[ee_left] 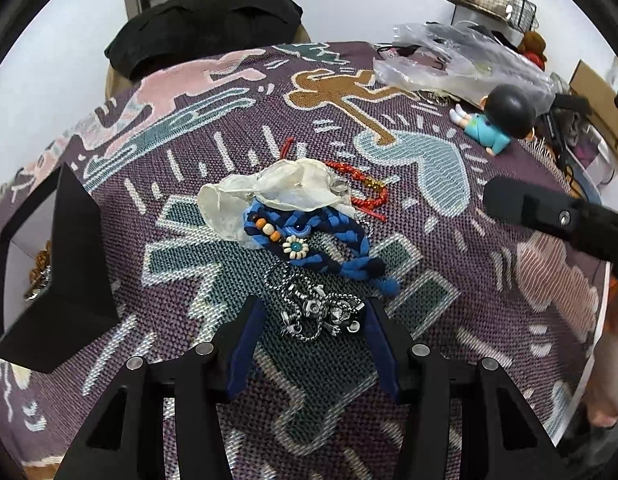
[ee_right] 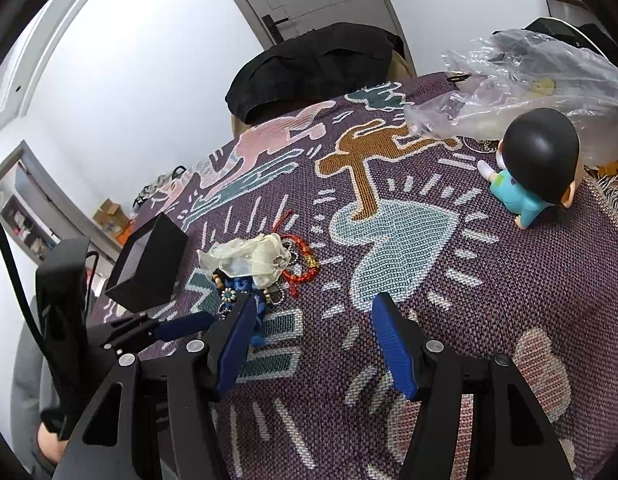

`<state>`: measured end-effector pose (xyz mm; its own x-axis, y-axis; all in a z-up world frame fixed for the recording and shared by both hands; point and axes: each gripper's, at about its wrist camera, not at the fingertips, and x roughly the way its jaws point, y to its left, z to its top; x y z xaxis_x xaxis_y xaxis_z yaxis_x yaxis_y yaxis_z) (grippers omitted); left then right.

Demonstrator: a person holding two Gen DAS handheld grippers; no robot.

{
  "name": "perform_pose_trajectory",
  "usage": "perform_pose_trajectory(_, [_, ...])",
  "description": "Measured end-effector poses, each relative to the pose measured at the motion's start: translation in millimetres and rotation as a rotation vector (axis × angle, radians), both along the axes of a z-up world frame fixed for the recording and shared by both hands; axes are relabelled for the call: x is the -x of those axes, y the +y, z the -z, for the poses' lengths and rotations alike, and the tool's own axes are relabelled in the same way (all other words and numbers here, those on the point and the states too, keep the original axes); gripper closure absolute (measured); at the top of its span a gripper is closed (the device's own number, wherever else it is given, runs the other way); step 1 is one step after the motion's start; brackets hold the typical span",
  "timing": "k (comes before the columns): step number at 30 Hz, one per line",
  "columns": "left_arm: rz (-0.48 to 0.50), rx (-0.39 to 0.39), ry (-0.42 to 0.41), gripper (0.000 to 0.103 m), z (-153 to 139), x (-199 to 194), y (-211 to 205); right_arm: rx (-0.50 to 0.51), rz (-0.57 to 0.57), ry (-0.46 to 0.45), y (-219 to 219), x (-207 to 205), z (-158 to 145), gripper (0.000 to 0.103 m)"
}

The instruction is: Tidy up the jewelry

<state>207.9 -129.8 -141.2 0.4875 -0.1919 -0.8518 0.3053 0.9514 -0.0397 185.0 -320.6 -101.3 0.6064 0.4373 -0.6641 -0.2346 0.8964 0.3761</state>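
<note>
A pile of jewelry lies mid-table. A silver chain necklace (ee_left: 319,312) lies between the blue pads of my open left gripper (ee_left: 315,312). Beyond it is a blue braided bracelet (ee_left: 329,240) with beads, a sheer white pouch (ee_left: 269,196) and a red cord bracelet (ee_left: 369,192). A black jewelry box (ee_left: 57,272) stands open at the left with some jewelry inside. My right gripper (ee_right: 313,320) is open and empty over bare cloth, right of the pile (ee_right: 261,268). The left gripper (ee_right: 181,326) shows in the right wrist view beside the box (ee_right: 149,268).
The table wears a purple patterned cloth (ee_left: 469,280). A black-haired doll in blue (ee_left: 497,120) lies at the back right by a clear plastic bag (ee_left: 449,60). A black garment (ee_left: 205,24) hangs over a chair behind the table. Clutter lies at the far right.
</note>
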Motion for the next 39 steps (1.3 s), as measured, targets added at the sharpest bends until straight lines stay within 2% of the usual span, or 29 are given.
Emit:
perform_pose_trajectory(7, [-0.022,-0.015,-0.013,0.051,1,-9,-2,0.007,-0.015,-0.001,7,1,0,0.042])
perform_pose_trajectory(9, [-0.005,-0.017,-0.022,0.061,0,-8,-4,0.014,-0.015,-0.002,8,1,0,0.042])
perform_pose_trajectory(13, [0.008,0.016,-0.018,0.064,-3,-7,4,0.027,-0.014,0.001,10,0,2,0.042])
perform_pose_trajectory(15, [-0.002,0.034,-0.037,0.087,-9,-5,11,0.041,-0.016,0.004,14,-1,4,0.042])
perform_pose_trajectory(17, [-0.011,0.044,-0.052,0.092,-15,-3,16,0.05,-0.023,0.01,19,-2,7,0.042])
perform_pose_trajectory(22, [-0.028,0.085,-0.076,0.095,-29,-2,33,0.082,-0.063,0.014,42,-3,12,0.042])
perform_pose_trajectory(25, [-0.043,0.12,-0.086,0.095,-36,-1,44,0.096,-0.081,0.034,56,-6,17,0.054])
perform_pose_trajectory(32, [-0.063,0.182,-0.124,0.096,-58,5,66,0.161,-0.104,0.076,85,-11,33,0.061])
perform_pose_trajectory(35, [-0.075,0.203,-0.153,0.096,-72,8,75,0.214,-0.102,0.053,95,-10,33,0.063])
perform_pose_trajectory(36, [-0.078,0.21,-0.16,0.096,-76,8,78,0.224,-0.108,0.05,96,-10,33,0.081])
perform_pose_trajectory(37, [-0.08,0.217,-0.167,0.096,-80,9,81,0.232,-0.118,0.055,99,-12,35,0.093])
perform_pose_trajectory(39, [-0.086,0.234,-0.188,0.096,-91,10,88,0.241,-0.121,0.018,100,-9,30,0.094])
